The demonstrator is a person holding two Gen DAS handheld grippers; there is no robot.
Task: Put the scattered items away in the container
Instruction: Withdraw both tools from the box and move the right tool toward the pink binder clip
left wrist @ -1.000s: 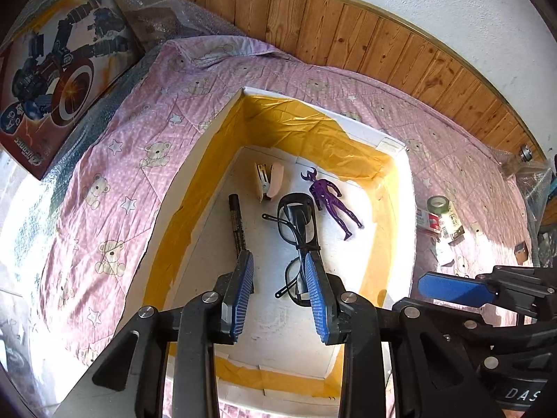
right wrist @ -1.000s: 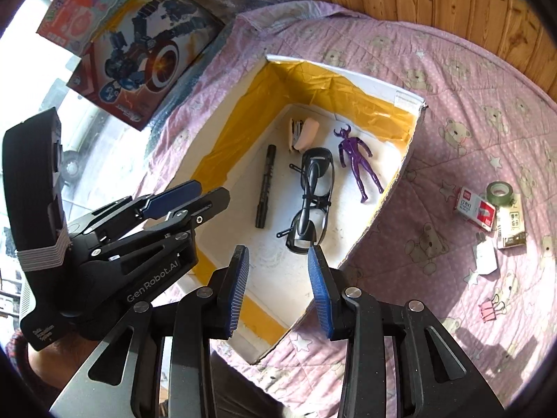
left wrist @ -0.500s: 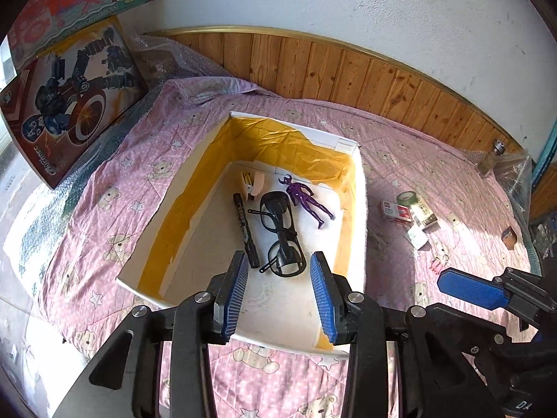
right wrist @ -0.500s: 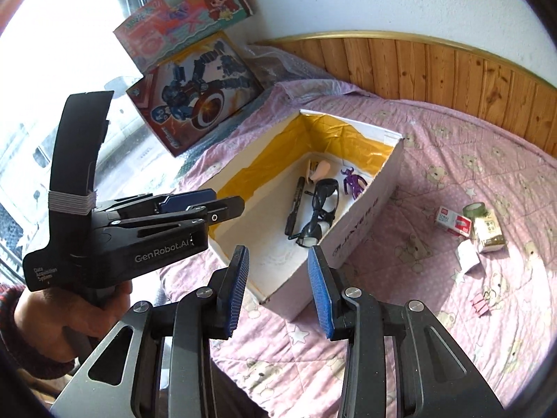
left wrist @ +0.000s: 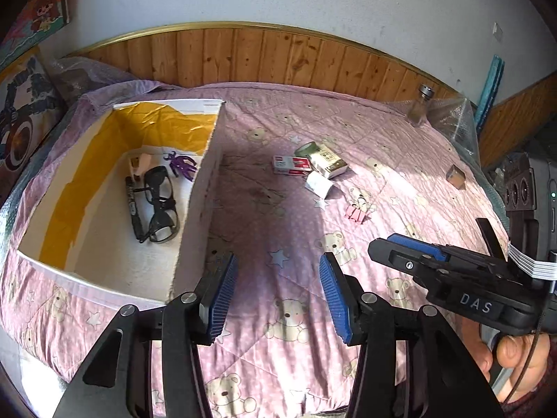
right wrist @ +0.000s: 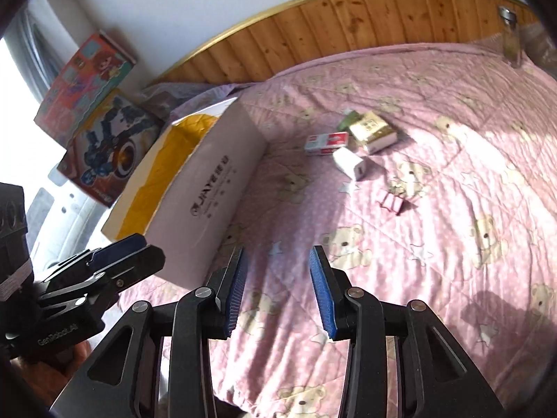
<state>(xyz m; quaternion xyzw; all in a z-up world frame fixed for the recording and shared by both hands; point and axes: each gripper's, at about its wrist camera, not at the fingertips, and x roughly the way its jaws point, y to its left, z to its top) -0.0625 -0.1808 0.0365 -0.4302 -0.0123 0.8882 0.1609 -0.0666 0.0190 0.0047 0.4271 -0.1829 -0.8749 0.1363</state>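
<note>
We hold both grippers above the near part of a bed covered by a pink teddy-bear quilt (left wrist: 400, 160), and neither carries anything. Our left gripper (left wrist: 276, 299) has its blue-padded fingers (left wrist: 222, 299) spread apart over bare quilt, just to the right of the white cardboard box (left wrist: 195, 216). Our right gripper (right wrist: 278, 294) is likewise parted and empty, hovering over the quilt near the box's near right corner. The box sits on the left part of the bed, its inner walls lined with yellow tape. Inside it, on the white floor, lie black glasses (left wrist: 158, 205), a black marker (left wrist: 134, 209) just to their left, a purple figurine (left wrist: 181, 167) toward the far wall, and a small pale item in the far corner that we cannot identify. The scattered things remain on the quilt to the right of the box, toward the far edge by the wooden panelling: a red and white small box (left wrist: 290, 167), a cream and gold carton (left wrist: 329, 162) touching a green tape roll (left wrist: 306, 148), a white charger block (right wrist: 351, 165), and nearer to us pink binder clips (left wrist: 355, 214). A small brown cube (left wrist: 456, 176) lies well apart near the right edge, and a glass bottle (left wrist: 419, 104) stands at the far right corner.
</note>
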